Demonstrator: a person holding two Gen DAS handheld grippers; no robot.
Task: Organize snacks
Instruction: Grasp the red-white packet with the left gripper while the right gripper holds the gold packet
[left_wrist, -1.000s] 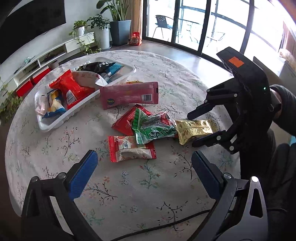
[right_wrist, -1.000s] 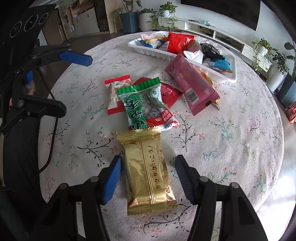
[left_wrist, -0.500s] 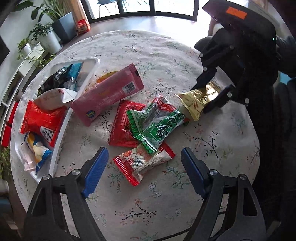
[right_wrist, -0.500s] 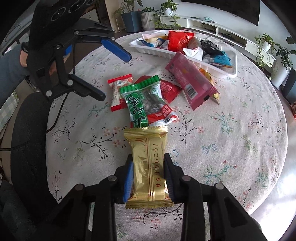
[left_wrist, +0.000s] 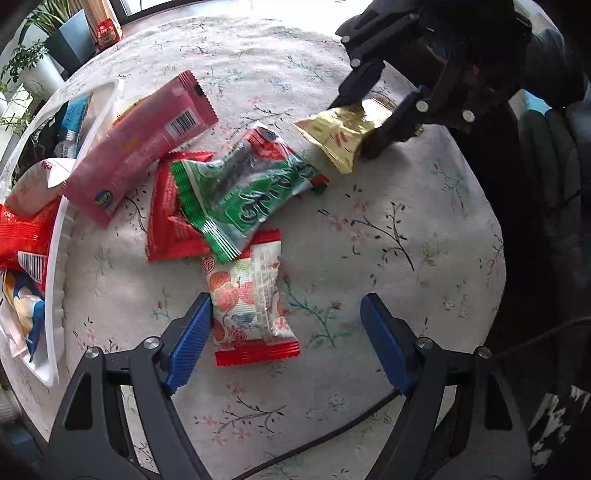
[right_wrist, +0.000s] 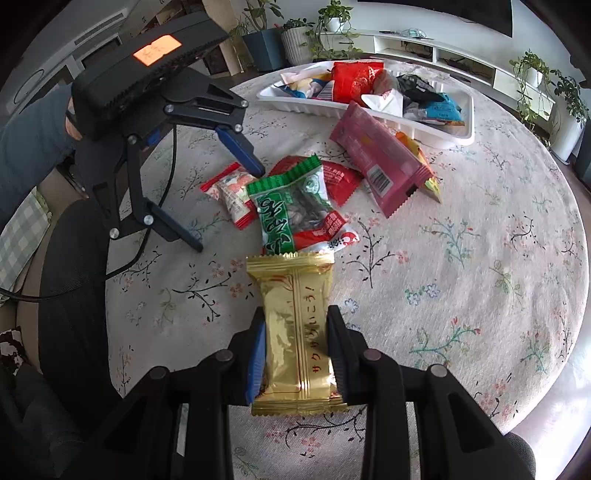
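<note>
White cloth printed with small flowers covers the round surface (right_wrist: 480, 258), and toward its far side sits a long white tray (right_wrist: 436, 129) already heaped with packets. Against the tray's near wall leans a long pink packet (right_wrist: 376, 162), one end up on the rim, with a small orange wrapper tucked under it. Nearer lies a loose pile: a green packet (right_wrist: 291, 210) lies on top of a flat red packet (left_wrist: 166, 221), and just to the left a white-and-red fruit packet (left_wrist: 251, 299) has its far end tucked under the green one. The left tool (left_wrist: 284, 339) hangs over that fruit packet with its blue pads spread; one pad sits right at the packet's edge, the other stands well clear, and nothing is pinched. The right tool (right_wrist: 295, 354) is pressed together on a gold packet (right_wrist: 295, 325), pinching its two long sides near the end closest to the person, so most of the wrapper sticks out in front. That seems the weak point: foil is slick and the grip sits far back, so the packet may droop, twist or slip out on its way to the tray. On the left, closing off-centre could shove the fruit packet sideways, or drag the green one along with it.
</note>
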